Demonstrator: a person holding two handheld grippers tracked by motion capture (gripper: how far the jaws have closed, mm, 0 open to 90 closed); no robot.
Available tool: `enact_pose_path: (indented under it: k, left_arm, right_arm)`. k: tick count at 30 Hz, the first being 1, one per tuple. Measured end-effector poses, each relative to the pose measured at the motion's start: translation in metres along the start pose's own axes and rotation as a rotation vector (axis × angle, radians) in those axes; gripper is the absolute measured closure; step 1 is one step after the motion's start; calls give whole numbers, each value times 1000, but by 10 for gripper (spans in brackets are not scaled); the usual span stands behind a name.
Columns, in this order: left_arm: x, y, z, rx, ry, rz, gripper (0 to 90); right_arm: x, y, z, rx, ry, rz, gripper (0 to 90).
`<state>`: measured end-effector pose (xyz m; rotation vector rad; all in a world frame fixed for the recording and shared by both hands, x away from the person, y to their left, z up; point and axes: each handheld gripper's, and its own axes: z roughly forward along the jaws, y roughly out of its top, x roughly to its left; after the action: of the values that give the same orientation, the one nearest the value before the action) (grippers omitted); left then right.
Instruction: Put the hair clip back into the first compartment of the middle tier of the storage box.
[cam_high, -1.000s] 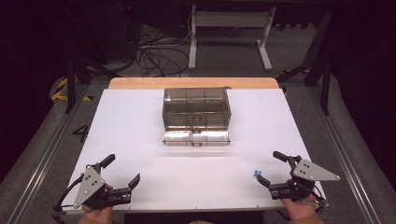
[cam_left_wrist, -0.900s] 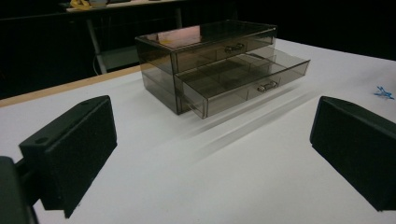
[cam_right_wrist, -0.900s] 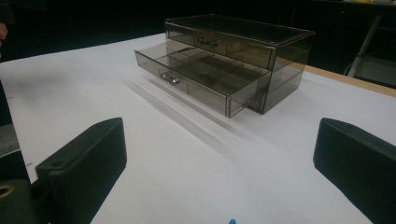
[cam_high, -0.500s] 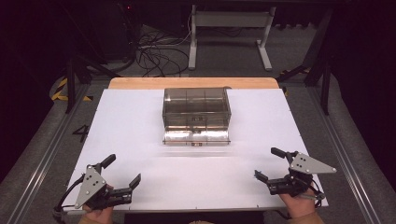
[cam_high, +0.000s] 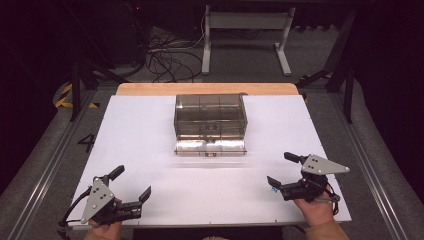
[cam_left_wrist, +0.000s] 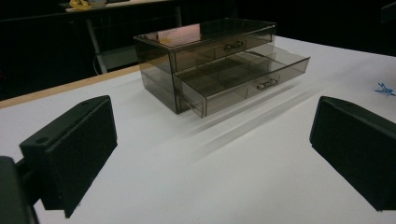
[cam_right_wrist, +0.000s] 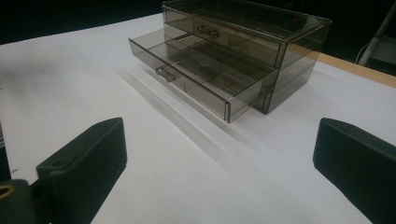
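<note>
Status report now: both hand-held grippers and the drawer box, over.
Left hand-held gripper open, empty. Right hand-held gripper open, empty. Drawer box mid-table, lower drawer pulled out. Nothing in the way.

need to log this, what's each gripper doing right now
left gripper: open, holding nothing
right gripper: open, holding nothing

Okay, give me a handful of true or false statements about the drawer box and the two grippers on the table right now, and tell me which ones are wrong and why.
1. The lower drawer of the smoky clear drawer box is pulled out. True.
2. The upper drawer is pulled out too. False: it sits closed.
3. The left gripper is shut on the drawer handle. False: it is open, apart from the box.
4. The right gripper is open and holds nothing. True.
5. The box stands on the white table surface. True.
</note>
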<state>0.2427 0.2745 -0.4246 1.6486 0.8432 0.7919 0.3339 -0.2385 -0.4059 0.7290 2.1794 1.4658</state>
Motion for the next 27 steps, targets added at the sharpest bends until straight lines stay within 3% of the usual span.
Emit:
enact_pose_path:
  k: [19, 27]
  left_arm:
    - [-1, 0, 1, 5, -1, 9, 15]
    - [0, 0, 0, 0, -1, 9, 15]
  right_arm:
    - [-5, 11, 13, 26, 18, -3, 29]
    - [-6, 14, 14, 70, 21, -17, 37]
